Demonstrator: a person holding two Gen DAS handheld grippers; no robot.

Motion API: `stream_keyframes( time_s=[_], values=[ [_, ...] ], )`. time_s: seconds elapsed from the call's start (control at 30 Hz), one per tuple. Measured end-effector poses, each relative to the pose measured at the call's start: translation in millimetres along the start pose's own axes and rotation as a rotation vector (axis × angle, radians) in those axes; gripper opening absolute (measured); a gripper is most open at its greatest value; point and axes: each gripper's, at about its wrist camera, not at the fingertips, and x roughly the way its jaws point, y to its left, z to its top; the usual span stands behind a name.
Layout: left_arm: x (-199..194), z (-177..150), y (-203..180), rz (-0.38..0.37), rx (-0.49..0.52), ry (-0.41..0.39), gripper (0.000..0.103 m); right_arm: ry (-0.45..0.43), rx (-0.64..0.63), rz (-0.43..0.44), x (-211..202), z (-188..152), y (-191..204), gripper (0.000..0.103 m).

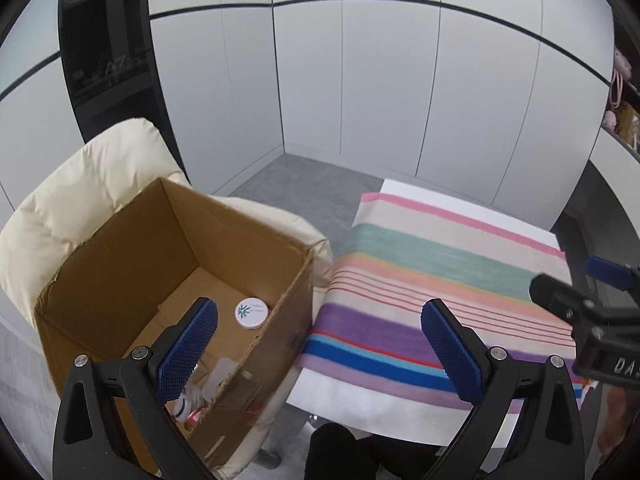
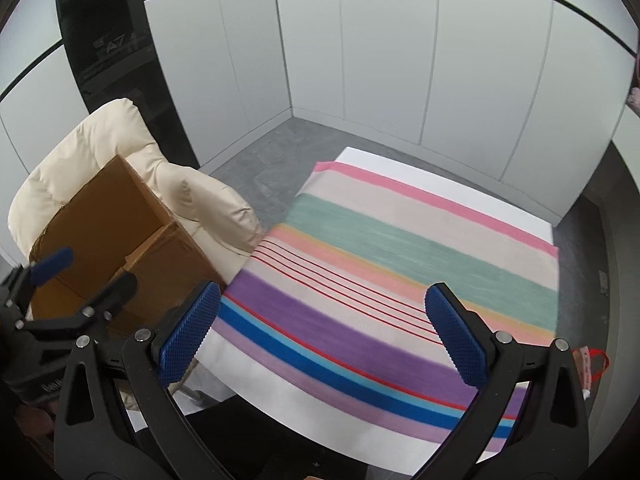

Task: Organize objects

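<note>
Here the left claw (image 1: 320, 344) gapes wide and empty above the near right wall of the cardboard box (image 1: 100, 276), which sits on a cream padded chair (image 1: 80, 184). Inside the box, a white round-lidded jar (image 1: 251, 312) lies just beyond the claw's left fingertip. The right claw (image 2: 320, 340), equally wide and empty, hovers over the striped cloth (image 2: 400, 248) on the desk (image 2: 280, 380), well right of the box.
</note>
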Motion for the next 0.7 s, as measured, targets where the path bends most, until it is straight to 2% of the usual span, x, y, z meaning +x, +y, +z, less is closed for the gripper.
stream_keyframes(
  time_s=[0.37, 0.57, 0.7],
  values=[
    [-47, -37, -4, -0.049, -0.001, 0.031, 0.102, -0.042, 0.003, -0.066, -70, -59, -30, 0.103],
    [-72, -49, -30, -0.109, 0.064, 0.012, 0.102, -0.075, -0.031, -0.097, -107, -90, -35, 0.103],
    [-85, -56, -52, -0.114, 0.112, -0.023, 0.103, -0.071, -0.021, -0.108, -119, -102, -43, 0.103]
  ],
)
